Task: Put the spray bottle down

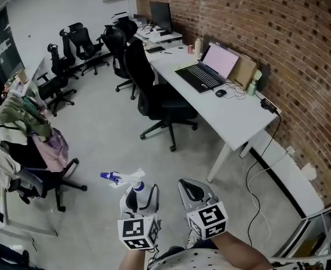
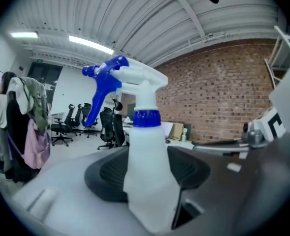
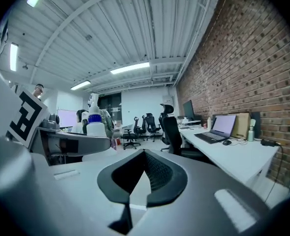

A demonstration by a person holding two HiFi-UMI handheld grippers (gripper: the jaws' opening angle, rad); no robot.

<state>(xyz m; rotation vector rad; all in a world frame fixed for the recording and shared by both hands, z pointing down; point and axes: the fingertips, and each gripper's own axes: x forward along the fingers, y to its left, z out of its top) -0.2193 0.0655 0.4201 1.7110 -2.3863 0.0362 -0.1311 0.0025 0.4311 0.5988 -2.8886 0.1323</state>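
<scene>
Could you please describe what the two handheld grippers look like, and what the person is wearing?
The left gripper and right gripper have pale grey bodies with black ribbed pads on the jaws. Each carries a white cube with black square markers. The person's top looks light with small dark stars.

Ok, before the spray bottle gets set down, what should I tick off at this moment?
1. Grip: ok. The left gripper has its fingers clamped on the spray bottle.
2. Bottle upright in the grip: ok.
3. Other hand free: ok. The right gripper is shut on nothing, beside the left.
4. Bare spot to land on: ok. The near end of the desk is bare; the laptop and mouse sit farther along.
5. Desk within reach: cannot tell.
</scene>
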